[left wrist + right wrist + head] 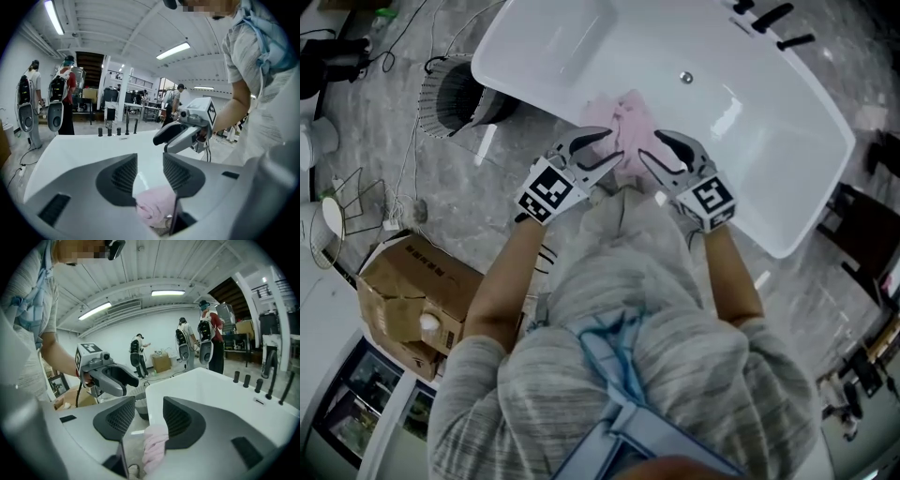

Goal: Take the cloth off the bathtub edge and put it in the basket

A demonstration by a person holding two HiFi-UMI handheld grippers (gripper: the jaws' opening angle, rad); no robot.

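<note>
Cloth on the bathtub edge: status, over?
Left gripper, right gripper open, fingers astride the cloth. Cloth draped on bathtub edge, not lifted. Off left, basket on floor; path looks clear.

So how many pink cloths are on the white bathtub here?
1: a crumpled pink cloth draped over the near rim of the white bathtub, between the open left gripper and open right gripper. None seen elsewhere.

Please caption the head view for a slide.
Left gripper and right gripper, jaws apart, flank a pink cloth on the edge of the white bathtub.
</note>
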